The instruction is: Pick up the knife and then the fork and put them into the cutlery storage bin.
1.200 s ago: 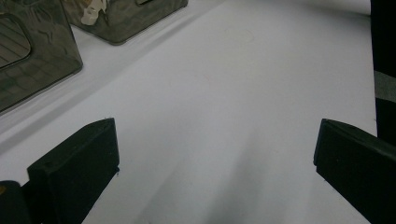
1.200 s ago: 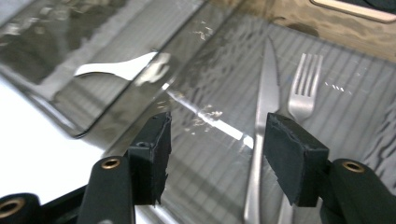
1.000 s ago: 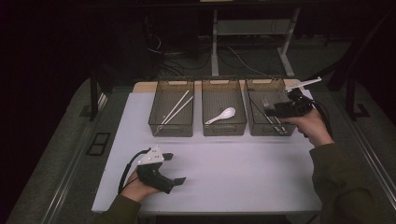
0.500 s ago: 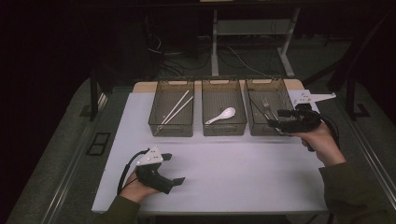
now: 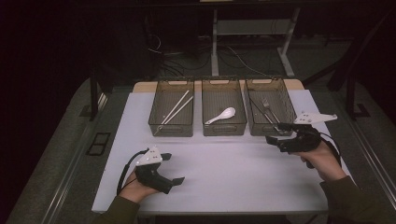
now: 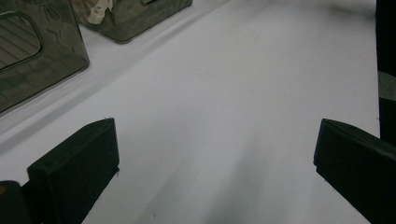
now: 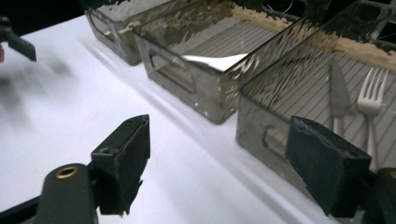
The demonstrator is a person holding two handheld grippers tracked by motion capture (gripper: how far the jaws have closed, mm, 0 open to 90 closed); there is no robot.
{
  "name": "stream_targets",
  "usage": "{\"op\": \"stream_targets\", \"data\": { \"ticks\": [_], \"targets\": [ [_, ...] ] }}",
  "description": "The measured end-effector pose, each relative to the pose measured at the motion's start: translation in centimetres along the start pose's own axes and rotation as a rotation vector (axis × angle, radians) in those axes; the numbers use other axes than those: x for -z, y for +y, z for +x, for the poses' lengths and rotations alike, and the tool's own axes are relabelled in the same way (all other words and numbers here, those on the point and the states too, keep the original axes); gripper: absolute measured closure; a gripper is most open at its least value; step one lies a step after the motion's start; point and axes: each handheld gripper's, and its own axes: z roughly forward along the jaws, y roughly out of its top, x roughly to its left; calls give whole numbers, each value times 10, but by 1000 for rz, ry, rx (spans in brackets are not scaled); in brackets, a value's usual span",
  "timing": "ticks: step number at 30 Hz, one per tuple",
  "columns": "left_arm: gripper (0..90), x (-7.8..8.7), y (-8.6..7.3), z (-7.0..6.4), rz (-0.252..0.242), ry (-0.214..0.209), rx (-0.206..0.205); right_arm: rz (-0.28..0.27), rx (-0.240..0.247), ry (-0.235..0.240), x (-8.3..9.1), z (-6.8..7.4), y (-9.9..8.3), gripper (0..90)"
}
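Note:
Three clear bins stand in a row at the far side of the white table [image 5: 233, 177]. The left bin [image 5: 172, 128] holds chopsticks [image 5: 176, 109], the middle bin [image 5: 224, 129] a white spoon [image 5: 222, 115], the right bin [image 5: 256, 126] a fork [image 7: 371, 100] and a knife [image 7: 340, 93]. My right gripper [image 5: 278, 133] hovers open and empty just in front of the right bin, jaws pointing left. My left gripper [image 5: 173, 169] rests open and empty near the table's front left, over bare tabletop [image 6: 233, 93].
The table's front edge [image 5: 210, 211] lies just behind my left hand. Dark floor, cables and a stand leg [image 5: 215, 42] lie beyond the bins. Open tabletop stretches between the two grippers.
My right gripper has drawn back from above the right bin toward me and lower, with nothing in its jaws. The left gripper has stayed put.

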Motion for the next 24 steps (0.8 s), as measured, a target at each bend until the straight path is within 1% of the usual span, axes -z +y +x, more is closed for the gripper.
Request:
{"op": "stream_targets", "data": {
  "ticks": [4, 6, 10, 12, 14, 15, 18, 21, 22, 24],
  "targets": [
    [0, 0, 0, 0, -2, 1, -1, 0, 19, -16, -2, 9, -14, 199],
    [0, 1, 0, 0, -3, 1, 1, 3, 25, -9, -2, 12, -20, 193],
    [0, 1, 0, 0, -3, 2, 0, -11, 31, 3, -1, 19, -32, 189],
    [0, 1, 1, 0, -3, 2, -2, -15, 31, 0, -1, 21, -38, 188],
    [0, 1, 1, -1, -3, 2, -4, -28, 20, 8, 0, 24, -44, 186],
    [0, 1, 1, -1, -3, 3, -3, -29, 22, 12, 1, 25, -47, 185],
    [0, 2, 1, -1, -4, 4, -5, -22, 23, 20, 1, 28, -55, 181],
    [0, 2, 1, -1, -6, 4, -4, -4, 47, 11, 2, 32, -63, 181],
    [0, 2, 1, -1, -7, 4, -5, -2, 47, 10, 3, 33, -66, 181],
    [0, 2, 1, -1, -8, 5, 0, -11, 30, 15, 4, 34, -70, 181]
  ]
}}
